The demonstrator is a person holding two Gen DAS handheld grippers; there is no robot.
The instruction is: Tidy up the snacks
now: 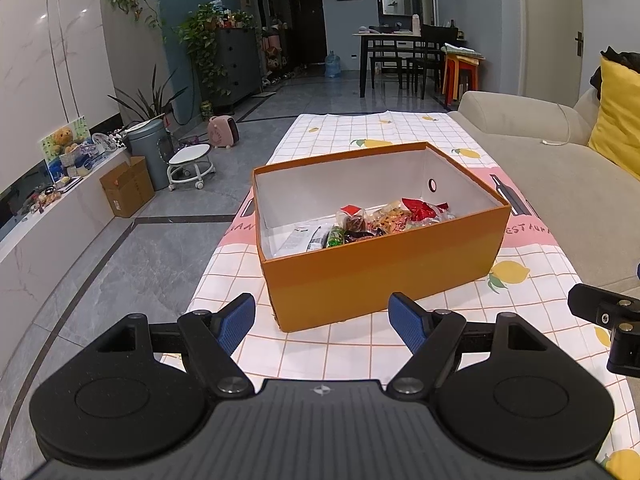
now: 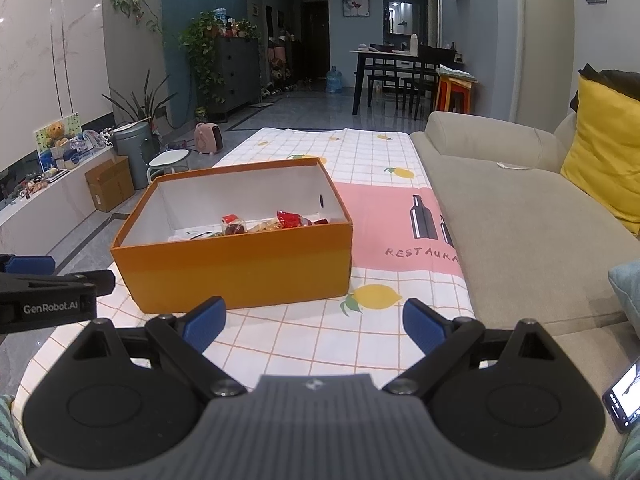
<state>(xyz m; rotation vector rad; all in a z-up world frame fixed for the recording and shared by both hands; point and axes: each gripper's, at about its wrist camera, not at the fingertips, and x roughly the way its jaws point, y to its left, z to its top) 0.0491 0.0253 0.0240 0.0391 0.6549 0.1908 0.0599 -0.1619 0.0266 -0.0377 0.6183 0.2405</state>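
An open orange box (image 1: 380,272) with white inner walls stands on the checked tablecloth (image 1: 360,344). Several wrapped snacks (image 1: 372,222) lie in its right half. The box also shows in the right wrist view (image 2: 240,272), with the snacks (image 2: 264,224) inside. My left gripper (image 1: 322,322) is open and empty, just in front of the box's near wall. My right gripper (image 2: 314,324) is open and empty, a little short of the box's near right corner. The left gripper's side (image 2: 48,292) shows at the left edge of the right wrist view.
A beige sofa (image 2: 520,232) with a yellow cushion (image 2: 604,148) runs along the table's right side. A phone (image 2: 624,396) lies at the sofa's near right. To the left lie the grey floor, a cardboard carton (image 1: 128,192), a small stool (image 1: 190,162) and a bin (image 1: 148,148).
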